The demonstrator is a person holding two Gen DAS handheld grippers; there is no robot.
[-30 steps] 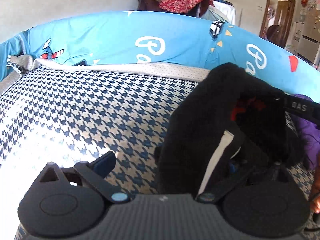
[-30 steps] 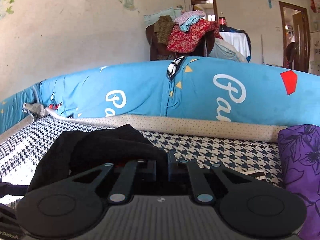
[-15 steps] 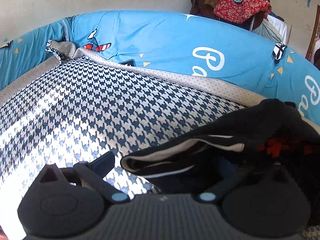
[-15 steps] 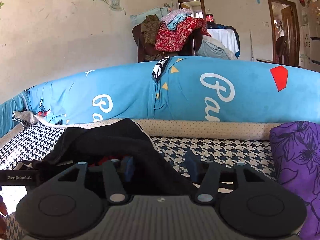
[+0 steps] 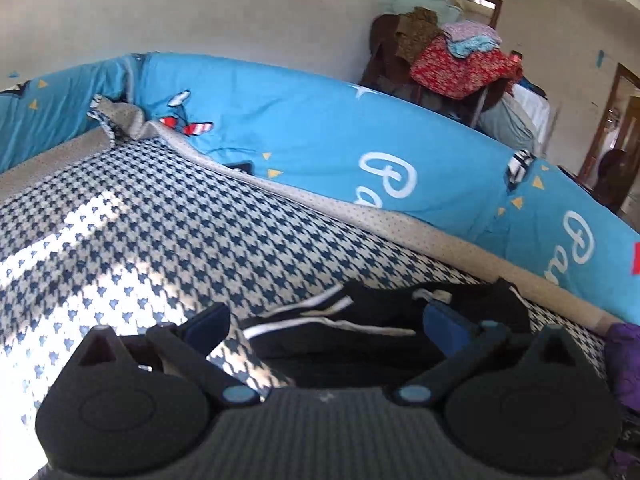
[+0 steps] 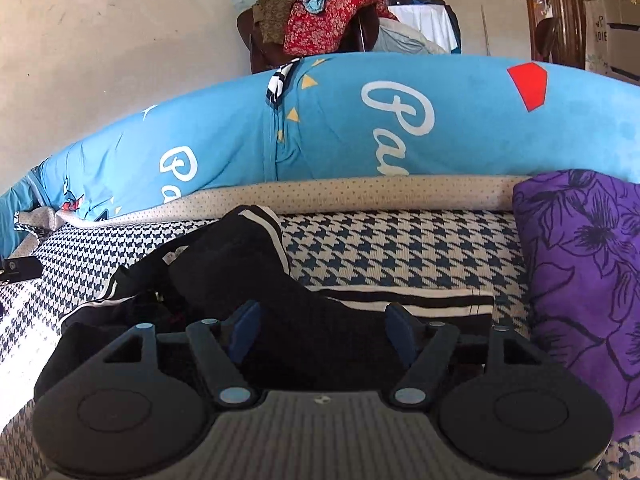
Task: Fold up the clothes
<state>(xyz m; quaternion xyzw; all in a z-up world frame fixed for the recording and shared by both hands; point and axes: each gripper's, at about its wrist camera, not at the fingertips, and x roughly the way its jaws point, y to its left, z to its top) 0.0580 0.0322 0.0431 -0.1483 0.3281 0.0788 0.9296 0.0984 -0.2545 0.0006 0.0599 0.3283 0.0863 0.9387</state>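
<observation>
A black garment with white stripes [image 5: 360, 332] lies bunched on the houndstooth bed cover [image 5: 160, 240]. My left gripper [image 5: 326, 320] hangs just above its left end, jaws wide apart, gripping nothing. In the right wrist view the same garment [image 6: 260, 272] stretches from the centre to the left, a striped edge [image 6: 420, 304] lying flat in front. My right gripper [image 6: 322, 328] is open right over the cloth, which shows between the blue pads [image 6: 244, 328] without being pinched.
A blue bolster [image 6: 400, 128] with white lettering runs along the far side of the bed. A purple floral cloth [image 6: 580, 264] is piled at the right, close to my right gripper. Behind, a chair carries heaped clothes [image 6: 328, 20]. Sunlit bed cover lies at the left.
The right gripper went from shut on the black garment to open. The garment, held up a second ago, now lies low on the bed. The left view has swung right.
</observation>
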